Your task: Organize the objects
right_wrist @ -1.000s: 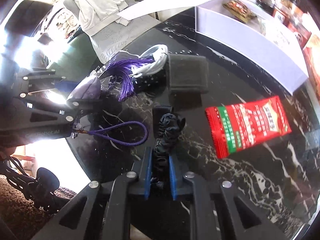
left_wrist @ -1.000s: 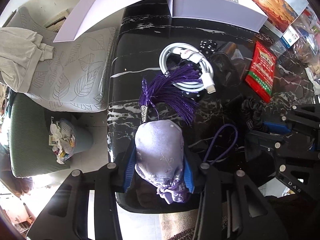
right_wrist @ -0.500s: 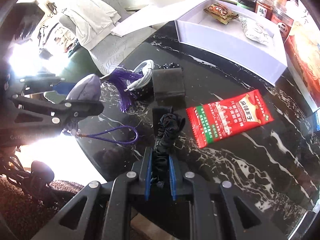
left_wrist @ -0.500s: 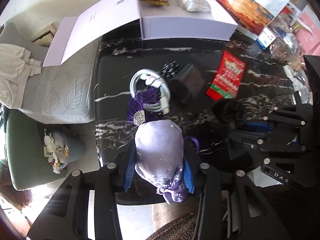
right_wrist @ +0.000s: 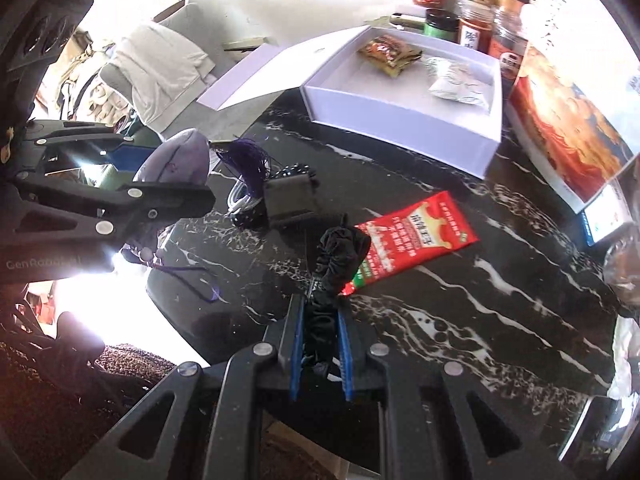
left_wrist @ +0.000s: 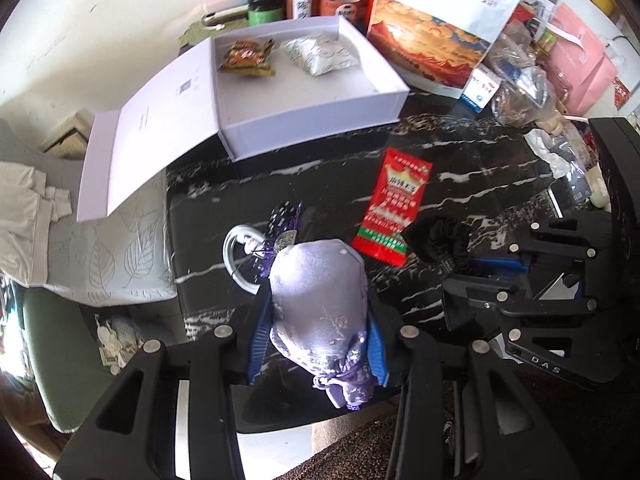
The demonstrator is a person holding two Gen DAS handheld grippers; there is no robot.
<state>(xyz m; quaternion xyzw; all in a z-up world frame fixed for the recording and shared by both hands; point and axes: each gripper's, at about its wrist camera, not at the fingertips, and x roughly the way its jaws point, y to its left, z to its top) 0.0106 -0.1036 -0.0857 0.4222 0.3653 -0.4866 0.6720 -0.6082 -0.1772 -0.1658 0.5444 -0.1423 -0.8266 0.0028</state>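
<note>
Ahead of both grippers the black marble table (left_wrist: 472,168) lies bare up to the open white box (left_wrist: 320,116). Red sachet (left_wrist: 394,204) lies in that lane. Box's near half empty; two packets (left_wrist: 248,58) at its far wall. Jars (left_wrist: 300,0) behind. Right: clutter, bags (left_wrist: 520,88). Left: coiled cable (left_wrist: 234,256), possibly a dark pouch (right_wrist: 290,200).

- The left wrist view looks steeply down along its fingers at the black marble table (left_wrist: 472,184), close above it.
- The right wrist view looks down likewise, from the table's near edge.
- Both views share the white box (left_wrist: 316,120) (right_wrist: 404,120) in the upper frame and the red packet (left_wrist: 394,204) (right_wrist: 416,236) at centre.
</note>
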